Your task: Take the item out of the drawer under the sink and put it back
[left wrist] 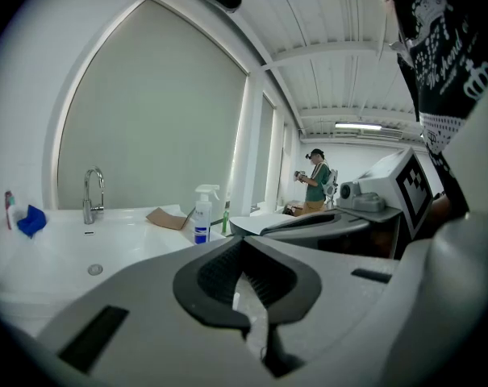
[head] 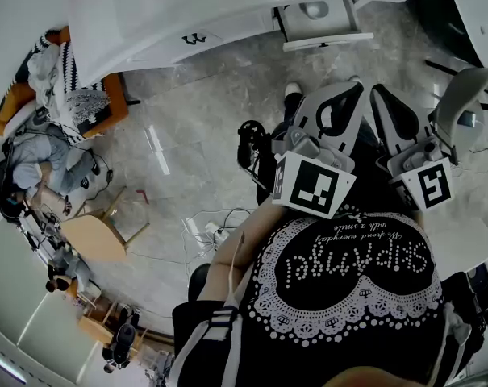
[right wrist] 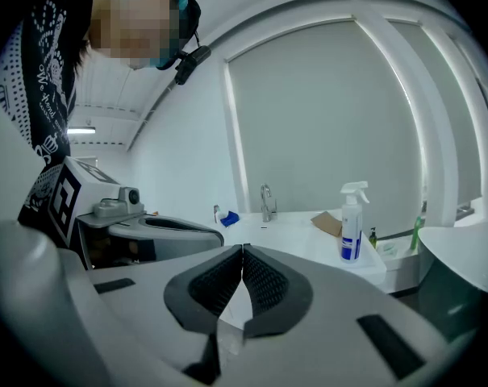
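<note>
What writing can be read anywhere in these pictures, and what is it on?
"SKPAngel", upside down, letters uncertain: person's black shirt.
"with a smile", small script on the same shirt; the rest is unclear.
Spray bottle label: too small to read.
Marker cubes: black-and-white patterns, no words.
</note>
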Action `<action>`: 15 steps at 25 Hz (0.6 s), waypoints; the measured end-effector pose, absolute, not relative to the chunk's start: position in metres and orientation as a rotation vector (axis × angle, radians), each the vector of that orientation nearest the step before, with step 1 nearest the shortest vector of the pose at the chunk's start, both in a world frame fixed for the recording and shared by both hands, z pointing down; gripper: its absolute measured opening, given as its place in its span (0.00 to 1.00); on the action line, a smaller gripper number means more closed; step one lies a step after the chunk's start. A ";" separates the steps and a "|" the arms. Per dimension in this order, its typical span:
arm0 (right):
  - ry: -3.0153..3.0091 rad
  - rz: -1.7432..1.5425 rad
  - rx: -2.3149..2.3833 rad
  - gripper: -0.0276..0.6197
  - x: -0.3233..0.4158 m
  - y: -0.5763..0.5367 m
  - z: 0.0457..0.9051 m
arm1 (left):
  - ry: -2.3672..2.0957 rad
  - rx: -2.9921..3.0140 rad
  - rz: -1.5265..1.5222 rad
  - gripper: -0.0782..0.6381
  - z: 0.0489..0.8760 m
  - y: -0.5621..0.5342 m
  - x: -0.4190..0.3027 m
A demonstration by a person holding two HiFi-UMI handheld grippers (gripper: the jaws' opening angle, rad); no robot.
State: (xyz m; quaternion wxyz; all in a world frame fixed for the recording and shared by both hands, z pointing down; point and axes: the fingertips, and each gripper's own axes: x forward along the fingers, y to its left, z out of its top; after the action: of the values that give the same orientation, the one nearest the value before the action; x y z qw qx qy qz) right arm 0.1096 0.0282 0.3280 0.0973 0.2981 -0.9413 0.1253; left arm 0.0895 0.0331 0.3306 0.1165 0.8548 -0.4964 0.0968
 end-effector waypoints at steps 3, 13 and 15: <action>-2.788 0.377 0.881 0.07 0.111 0.027 0.328 | -1.458 2.499 0.285 0.11 0.330 0.033 0.090; -2.793 0.371 0.860 0.07 0.107 0.028 0.328 | -1.479 2.485 0.282 0.11 0.331 0.035 0.086; -2.794 0.369 0.858 0.07 0.108 0.028 0.330 | -1.484 2.481 0.282 0.11 0.332 0.034 0.086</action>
State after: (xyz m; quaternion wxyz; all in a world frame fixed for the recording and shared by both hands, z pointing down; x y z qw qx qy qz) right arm 0.1078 0.0282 0.3297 0.0975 0.2897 -0.9439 0.1248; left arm 0.0860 0.0344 0.3323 0.1181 0.8482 -0.5073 0.0966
